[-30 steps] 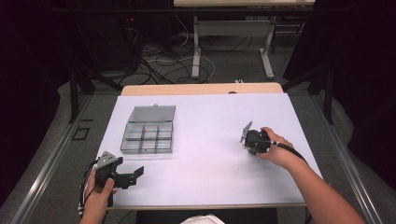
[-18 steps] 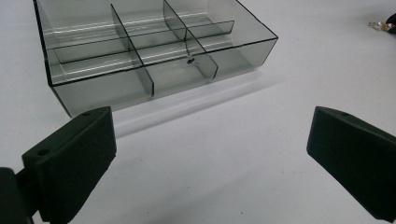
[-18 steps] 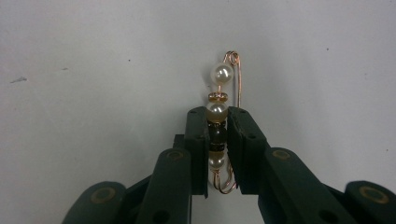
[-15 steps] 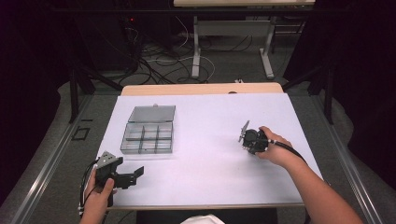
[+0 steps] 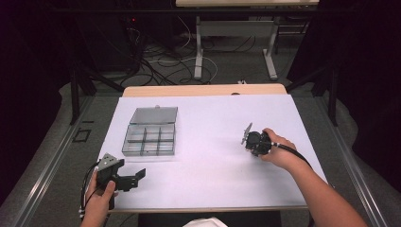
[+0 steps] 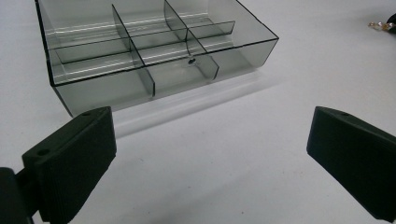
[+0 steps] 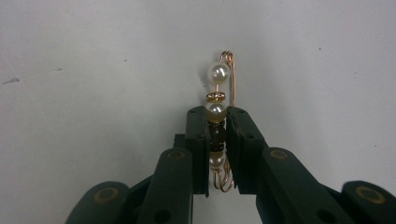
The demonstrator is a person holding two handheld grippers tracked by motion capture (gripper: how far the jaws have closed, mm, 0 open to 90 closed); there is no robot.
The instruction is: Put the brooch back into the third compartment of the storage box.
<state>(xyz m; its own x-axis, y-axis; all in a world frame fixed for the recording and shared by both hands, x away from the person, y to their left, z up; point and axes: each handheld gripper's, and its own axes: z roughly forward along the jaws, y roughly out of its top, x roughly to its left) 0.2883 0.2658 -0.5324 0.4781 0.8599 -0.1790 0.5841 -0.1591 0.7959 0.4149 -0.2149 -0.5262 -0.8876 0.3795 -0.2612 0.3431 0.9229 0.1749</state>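
Observation:
A gold pin strung with pearl and dark beads [image 7: 218, 72] lies on the white table, and my right gripper [image 7: 217, 116] is shut on its middle, jaws pointing down at the tabletop. In the high view the right gripper [image 5: 254, 144] sits at the table's right side, held by a hand. My left gripper [image 5: 136, 175] rests near the front left edge, open, with nothing between its jaws. In the left gripper view, the left gripper [image 6: 210, 130] faces a smoky clear compartment box [image 6: 154, 51]. The pin [image 6: 380, 25] glints far off at the top right.
The compartment box [image 5: 151, 137] stands left of centre with its lid [image 5: 153, 115] laid open behind it; its several compartments look empty. White paper [image 5: 208, 165] covers the table, with a wooden strip along the far edge. Cables and table legs lie on the floor beyond.

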